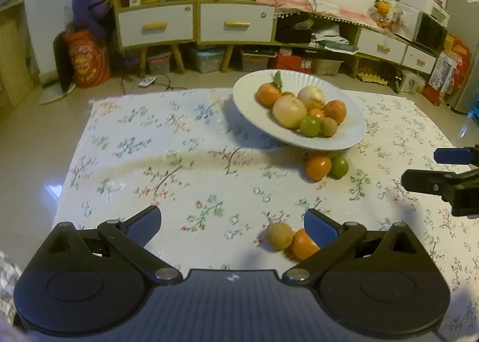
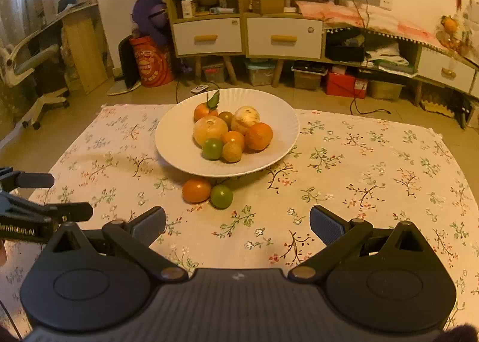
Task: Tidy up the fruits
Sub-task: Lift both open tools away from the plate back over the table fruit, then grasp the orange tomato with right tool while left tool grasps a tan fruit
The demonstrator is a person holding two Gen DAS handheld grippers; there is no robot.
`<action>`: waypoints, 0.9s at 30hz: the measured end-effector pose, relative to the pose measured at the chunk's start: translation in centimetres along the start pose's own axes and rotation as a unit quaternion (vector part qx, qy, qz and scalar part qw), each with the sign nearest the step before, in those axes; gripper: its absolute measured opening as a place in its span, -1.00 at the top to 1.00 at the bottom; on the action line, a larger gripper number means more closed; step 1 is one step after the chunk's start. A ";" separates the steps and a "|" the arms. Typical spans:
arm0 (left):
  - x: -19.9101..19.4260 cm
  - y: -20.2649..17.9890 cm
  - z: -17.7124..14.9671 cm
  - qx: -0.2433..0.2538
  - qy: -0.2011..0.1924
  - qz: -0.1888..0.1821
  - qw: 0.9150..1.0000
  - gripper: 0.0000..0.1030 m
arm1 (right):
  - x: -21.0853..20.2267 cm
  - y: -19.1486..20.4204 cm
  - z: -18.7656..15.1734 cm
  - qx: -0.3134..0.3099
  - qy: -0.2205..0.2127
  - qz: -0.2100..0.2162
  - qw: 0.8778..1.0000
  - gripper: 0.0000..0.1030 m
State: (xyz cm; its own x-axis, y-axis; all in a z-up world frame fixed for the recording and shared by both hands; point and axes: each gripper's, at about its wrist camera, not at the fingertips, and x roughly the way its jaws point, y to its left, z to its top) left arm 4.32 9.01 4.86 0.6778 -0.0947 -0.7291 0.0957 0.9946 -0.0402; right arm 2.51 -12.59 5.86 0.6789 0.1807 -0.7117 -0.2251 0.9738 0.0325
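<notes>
Our left tongs (image 1: pixel 232 226) and right tongs (image 2: pixel 238 223) both hang released over the floral worktop (image 1: pixel 179 144), the left nearer a brown fruit (image 1: pixel 279 236) and orange (image 1: pixel 303 244) just ahead-right, another loose pair lying before the white plate (image 2: pixel 278 120), shelves beyond.

the left hand-held gripper (image 1: pixel 233 223) has a broad black body with fine ribbing across the middle and a round, shallow disc moulded into each side. two black link arms run forward from silver pivot screws, each ending in a flat blue pad (image 1: pixel 320 229). triangular black brackets with a small screw on top flank the links. the right hand-held gripper (image 2: pixel 238 223) is built the same, its blue pads (image 2: pixel 326 226) finely textured. a white label with partly legible lettering marks the left one's side in the right wrist view.
</notes>
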 end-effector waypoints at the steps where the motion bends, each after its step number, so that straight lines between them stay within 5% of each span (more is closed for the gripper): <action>1: 0.2 0.2 -0.2 -0.001 0.005 0.005 1.000 -0.78 | 0.0 0.1 -0.1 -0.003 0.000 0.001 1.000 -0.99; 11: 1.3 1.3 -1.2 -0.008 0.034 0.017 0.999 -0.78 | 1.1 1.6 -1.3 -0.042 0.021 0.012 0.999 -0.99; 19: 1.2 0.0 -2.1 0.018 0.050 -0.022 0.998 -0.76 | 1.9 1.3 -1.7 -0.053 0.031 0.006 0.998 -0.99; 25: 1.0 -2.3 -2.4 0.088 0.032 -0.053 0.994 -0.55 | 2.7 0.6 -1.0 -0.029 0.024 0.012 0.999 -0.99; 27: 1.2 -2.7 -2.3 0.096 0.039 -0.060 0.993 -0.32 | 3.0 0.6 -0.8 -0.024 0.023 0.018 0.999 -0.98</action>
State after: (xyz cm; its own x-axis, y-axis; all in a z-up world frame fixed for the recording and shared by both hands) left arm 3.23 6.27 2.55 0.5947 -0.2016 -0.7783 0.3158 0.9488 -0.0045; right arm 3.84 -11.60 3.19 0.6370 0.2079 -0.7423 -0.2829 0.9588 0.0258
